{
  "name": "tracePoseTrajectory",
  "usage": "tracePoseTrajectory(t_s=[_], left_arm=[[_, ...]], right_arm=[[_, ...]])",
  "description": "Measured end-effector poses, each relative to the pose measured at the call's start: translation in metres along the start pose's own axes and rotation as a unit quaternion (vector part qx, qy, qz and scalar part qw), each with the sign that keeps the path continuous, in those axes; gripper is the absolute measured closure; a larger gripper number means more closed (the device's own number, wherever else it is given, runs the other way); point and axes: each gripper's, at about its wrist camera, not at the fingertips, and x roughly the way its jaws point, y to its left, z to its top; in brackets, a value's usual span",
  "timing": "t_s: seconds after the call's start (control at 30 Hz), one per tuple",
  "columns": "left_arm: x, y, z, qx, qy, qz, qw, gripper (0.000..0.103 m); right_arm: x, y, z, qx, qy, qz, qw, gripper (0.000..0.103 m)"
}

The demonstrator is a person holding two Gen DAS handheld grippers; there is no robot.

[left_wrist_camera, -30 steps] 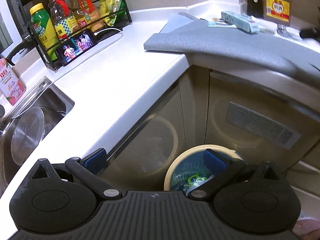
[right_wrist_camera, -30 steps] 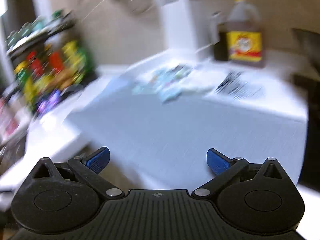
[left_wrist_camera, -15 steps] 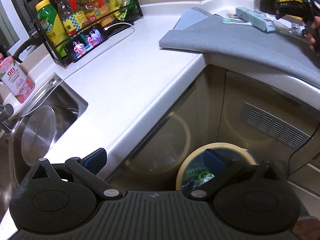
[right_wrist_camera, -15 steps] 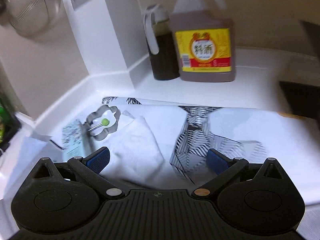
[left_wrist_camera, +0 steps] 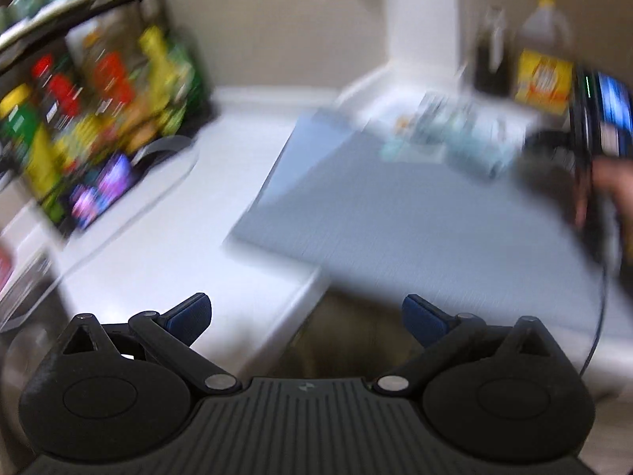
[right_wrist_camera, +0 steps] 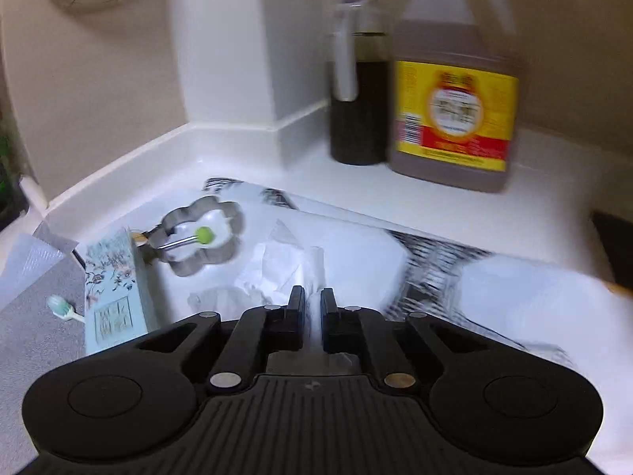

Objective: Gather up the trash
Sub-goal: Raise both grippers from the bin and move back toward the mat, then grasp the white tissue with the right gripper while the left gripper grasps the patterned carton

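Observation:
In the right wrist view a crumpled white tissue (right_wrist_camera: 277, 265) lies on a white sheet with black patterns (right_wrist_camera: 494, 289) on the counter. My right gripper (right_wrist_camera: 312, 297) is closing, and a pinched fold of the tissue sits between its pads. In the blurred left wrist view my left gripper (left_wrist_camera: 306, 310) hangs open and empty above the counter's front edge, short of a grey mat (left_wrist_camera: 395, 206). The other gripper (left_wrist_camera: 601, 150), held by a hand, shows at the far right of that view.
A flower-shaped metal ring (right_wrist_camera: 201, 237), a pale blue box (right_wrist_camera: 114, 289) and a toothbrush (right_wrist_camera: 63, 308) lie left of the tissue. A dark bottle (right_wrist_camera: 358, 91) and a large jug (right_wrist_camera: 455, 111) stand behind. A rack of bottles (left_wrist_camera: 91, 111) is at the left.
My right gripper went from wide open to closed on the tissue. My left gripper rose from the bin below towards the counter; the bin has left its view.

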Motion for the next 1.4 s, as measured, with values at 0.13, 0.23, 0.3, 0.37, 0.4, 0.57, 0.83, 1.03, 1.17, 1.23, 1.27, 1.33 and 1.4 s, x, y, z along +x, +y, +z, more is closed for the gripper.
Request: tracePoseTrajectory(t_s=[0.13,0.23,0.3,0.37,0.4,0.57,0.83,1.03,1.17,1.23,1.27,1.33,1.4], left_arm=[[0.027,-0.043,0.06,0.01,-0.033,-0.028,0.999,0.0],[0.064,-0.08,0.097,0.016,-0.023,-0.055,0.9981,0.0],[0.093,-0.1,0.12,0.001,-0.005,-0.065,0.9979,0.0],[0.12,-0.113,0.139,-0.022,0.013,-0.071,0.9971,0.0],[0.136,-0.118,0.147,-0.031,0.025,-0.074,0.9965,0.0],[0.199,-0.148,0.178,-0.059,0.078,-0.073,0.9925,0.0],[0.229,-0.152,0.17,-0.05,0.106,-0.042,0.9922,0.022],[0.212,-0.136,0.176,-0.054,0.081,-0.033,0.9947,0.06],[0.181,-0.118,0.179,-0.057,0.047,-0.054,0.9958,0.06],[0.158,-0.108,0.179,-0.057,0.026,-0.063,0.996,0.06],[0.148,-0.103,0.178,-0.057,0.018,-0.066,0.996,0.06],[0.128,-0.093,0.173,-0.057,0.003,-0.069,0.996,0.06],[0.108,-0.087,0.163,-0.048,-0.009,-0.063,0.9968,0.06]], right_arm=[[-0.029,-0.029,-0.014,0.03,-0.025,-0.033,0.999,0.094],[-0.038,-0.045,-0.026,0.043,-0.034,-0.036,0.998,0.094],[-0.038,-0.055,-0.027,0.069,-0.032,-0.015,0.997,0.094],[-0.033,-0.064,-0.027,0.088,-0.023,0.0,0.996,0.094],[-0.033,-0.064,-0.026,0.086,-0.023,0.0,0.996,0.094],[-0.03,-0.059,-0.023,0.068,-0.019,-0.007,0.997,0.094],[-0.031,-0.06,-0.023,0.072,-0.018,-0.005,0.997,0.094],[-0.033,-0.061,-0.023,0.073,-0.025,0.001,0.997,0.094],[-0.042,-0.062,-0.022,0.084,-0.054,0.012,0.995,0.096],[-0.049,-0.064,-0.021,0.09,-0.075,0.018,0.993,0.096],[-0.052,-0.064,-0.02,0.093,-0.085,0.021,0.992,0.096],[-0.057,-0.065,-0.02,0.099,-0.101,0.029,0.99,0.096],[-0.062,-0.063,-0.019,0.097,-0.116,0.036,0.988,0.096]])
